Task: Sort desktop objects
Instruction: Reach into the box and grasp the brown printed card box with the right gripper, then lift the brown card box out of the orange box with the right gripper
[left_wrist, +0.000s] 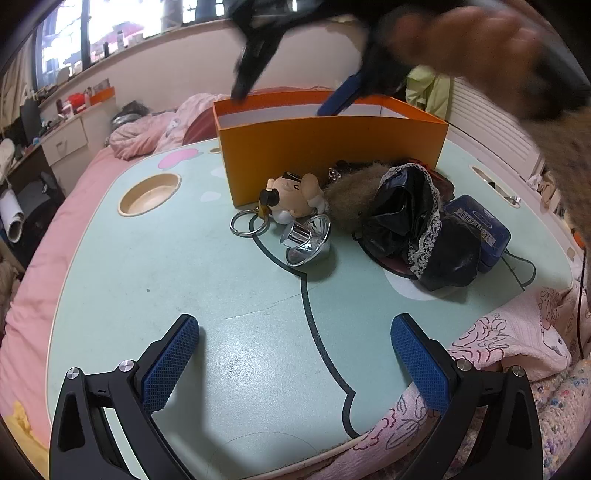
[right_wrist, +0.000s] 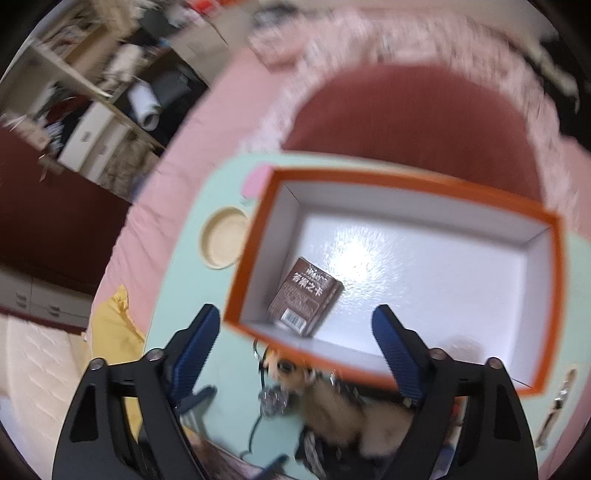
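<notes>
Left gripper (left_wrist: 295, 354) hangs low over the green table (left_wrist: 184, 280), jaws wide, nothing between them. Keyring toy (left_wrist: 291, 197), silver reflector (left_wrist: 308, 240), black lace pouch (left_wrist: 413, 225) and blue tin (left_wrist: 480, 227) crowd just in front of the orange box (left_wrist: 332, 155). Right gripper (right_wrist: 299, 332) sits above it, jaws apart and empty; 1 brown card pack (right_wrist: 304, 297) lies inside.

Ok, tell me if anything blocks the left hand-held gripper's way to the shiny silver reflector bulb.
Nothing visible does. The left hand-held gripper stands open over bare mint-green table, and the silver reflector bulb lies ahead with clear surface between. The metal key ring sits just left of it.
</notes>
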